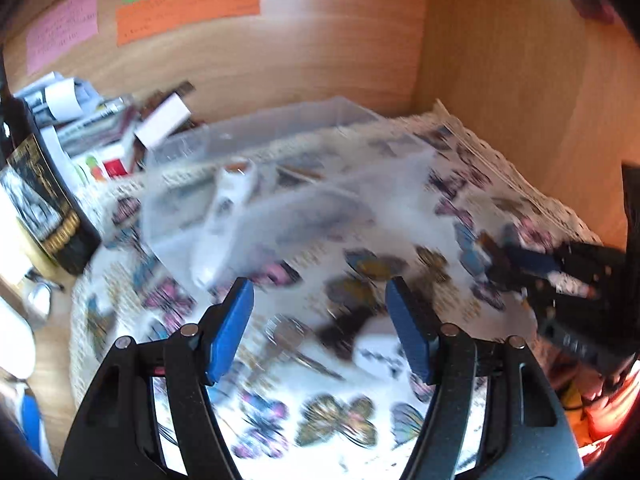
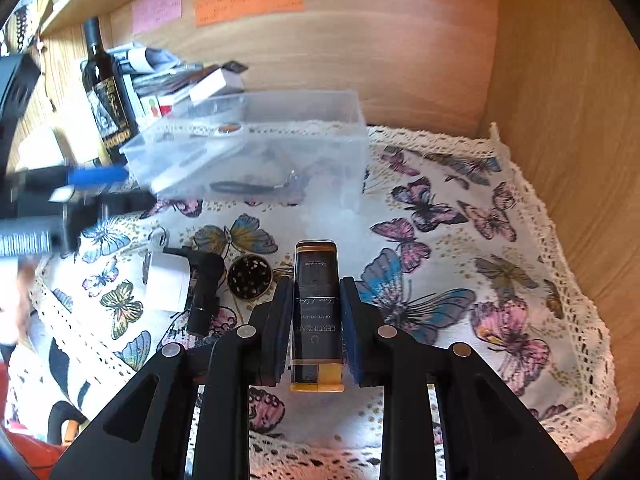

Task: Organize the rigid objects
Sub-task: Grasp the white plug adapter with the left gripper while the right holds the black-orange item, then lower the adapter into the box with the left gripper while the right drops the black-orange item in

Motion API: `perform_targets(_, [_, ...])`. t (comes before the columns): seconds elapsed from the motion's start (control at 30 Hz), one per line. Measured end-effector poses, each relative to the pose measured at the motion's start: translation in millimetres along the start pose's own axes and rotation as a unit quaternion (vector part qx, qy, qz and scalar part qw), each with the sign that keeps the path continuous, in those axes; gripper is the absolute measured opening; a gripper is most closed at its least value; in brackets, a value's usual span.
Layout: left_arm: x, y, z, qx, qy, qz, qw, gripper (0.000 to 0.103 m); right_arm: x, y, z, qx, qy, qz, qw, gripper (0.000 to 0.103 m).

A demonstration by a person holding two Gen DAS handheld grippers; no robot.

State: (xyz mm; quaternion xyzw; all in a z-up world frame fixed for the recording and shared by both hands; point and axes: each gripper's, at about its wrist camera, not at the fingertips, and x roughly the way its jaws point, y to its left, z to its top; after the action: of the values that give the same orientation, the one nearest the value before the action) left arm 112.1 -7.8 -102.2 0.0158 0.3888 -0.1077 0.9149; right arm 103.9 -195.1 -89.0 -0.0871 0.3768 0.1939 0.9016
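My right gripper (image 2: 316, 300) is shut on a black and gold lighter (image 2: 316, 312), held above the butterfly cloth (image 2: 440, 240). A clear plastic box (image 2: 256, 148) stands at the back with a few items inside. My left gripper (image 1: 320, 320) is open and empty above the cloth; its view is blurred. It also shows blurred at the left of the right wrist view (image 2: 80, 196). On the cloth lie a round metal grinder (image 2: 250, 277), a black adapter (image 2: 206, 292) and a white card (image 2: 168, 284).
A dark bottle (image 2: 104, 92) stands left of the box beside a pile of papers and small boxes (image 2: 172, 76). Wooden walls (image 2: 560, 120) close the back and right. Coloured notes (image 2: 248, 0) hang on the back wall.
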Motion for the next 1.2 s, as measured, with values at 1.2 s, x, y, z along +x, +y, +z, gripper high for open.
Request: perform_targets(1.2, [-22, 33, 13, -0.063, -0.058, -0.02, 0.9961, 0.038, 2, 8, 84, -0.028, -0.08, 0.01, 0.996, 0.022])
